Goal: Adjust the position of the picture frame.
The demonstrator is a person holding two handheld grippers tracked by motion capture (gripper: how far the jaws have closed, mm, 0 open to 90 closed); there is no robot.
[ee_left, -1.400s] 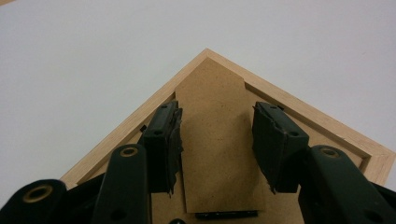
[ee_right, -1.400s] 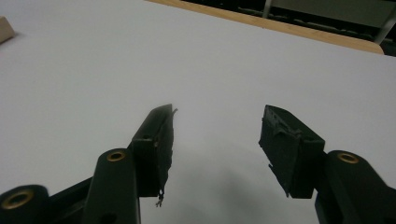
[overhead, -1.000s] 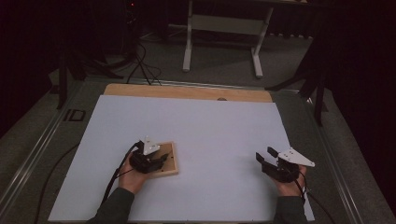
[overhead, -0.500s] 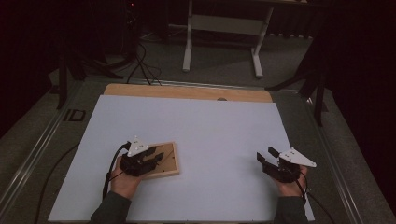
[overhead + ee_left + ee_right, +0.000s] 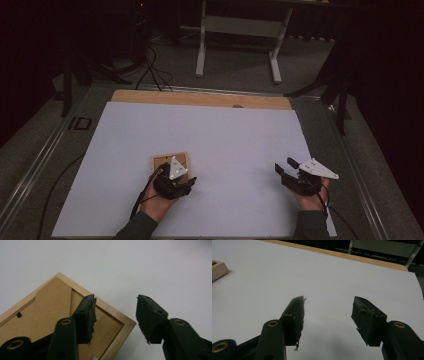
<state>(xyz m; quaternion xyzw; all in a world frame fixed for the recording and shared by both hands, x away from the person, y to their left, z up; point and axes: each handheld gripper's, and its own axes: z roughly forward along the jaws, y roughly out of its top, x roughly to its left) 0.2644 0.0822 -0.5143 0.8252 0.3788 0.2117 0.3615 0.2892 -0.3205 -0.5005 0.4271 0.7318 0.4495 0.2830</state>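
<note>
The left gripper (image 5: 186,183) hung just over the near corner of the wooden picture frame (image 5: 165,161), its jaws apart and having just been opening. In the left gripper view, one jaw stood above the frame's brown backing board (image 5: 53,305) and the other above the bare white sheet (image 5: 150,270), so that the frame's corner lay under the gap; neither pad pressed on the wood. The frame lay flat, back side up, on the white sheet (image 5: 200,130), toward the bench's near edge and left of its middle.

The right gripper (image 5: 282,169) hovered near the bench's near right corner, well apart from the frame, jaws wide and holding nothing. Along the bench's far edge a strip of bare wooden board (image 5: 200,98) showed beyond the sheet.
</note>
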